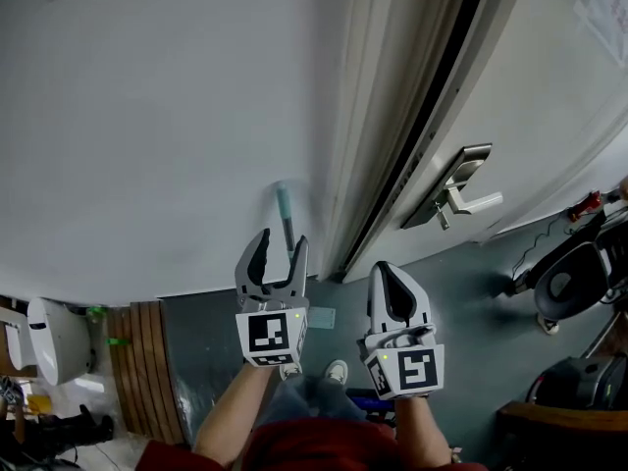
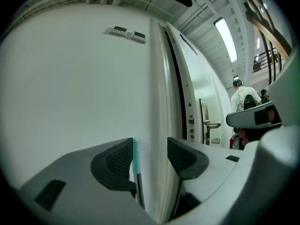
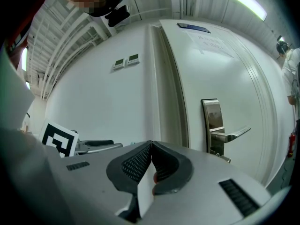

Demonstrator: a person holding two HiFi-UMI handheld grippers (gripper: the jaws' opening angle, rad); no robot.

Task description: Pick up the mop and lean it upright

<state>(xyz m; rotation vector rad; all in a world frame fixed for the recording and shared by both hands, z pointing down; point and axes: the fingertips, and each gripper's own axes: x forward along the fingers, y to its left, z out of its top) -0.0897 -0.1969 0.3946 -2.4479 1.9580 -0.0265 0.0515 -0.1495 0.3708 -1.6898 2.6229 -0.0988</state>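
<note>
The mop's handle [image 1: 286, 216], a thin metal shaft with a teal tip, stands upright against the white wall [image 1: 147, 116] just left of the door frame. My left gripper [image 1: 283, 243] is open, and the shaft runs between its jaws. In the left gripper view the teal tip [image 2: 136, 156] sits close beside the left pad [image 2: 119, 159], with a wide gap to the right pad; I cannot tell whether it touches. My right gripper [image 1: 390, 275] is shut with nothing in it, a little right of the left one. Its pads [image 3: 140, 163] meet in the right gripper view.
A white door [image 1: 530, 96] with a metal lever handle [image 1: 459, 189] stands right of the frame [image 1: 392, 135]. On the floor lie a pale green flat piece [image 1: 321, 317], wooden slats [image 1: 142, 361], a white appliance [image 1: 59, 337] and dark equipment [image 1: 574, 278]. A person in white [image 2: 243, 97] stands far off.
</note>
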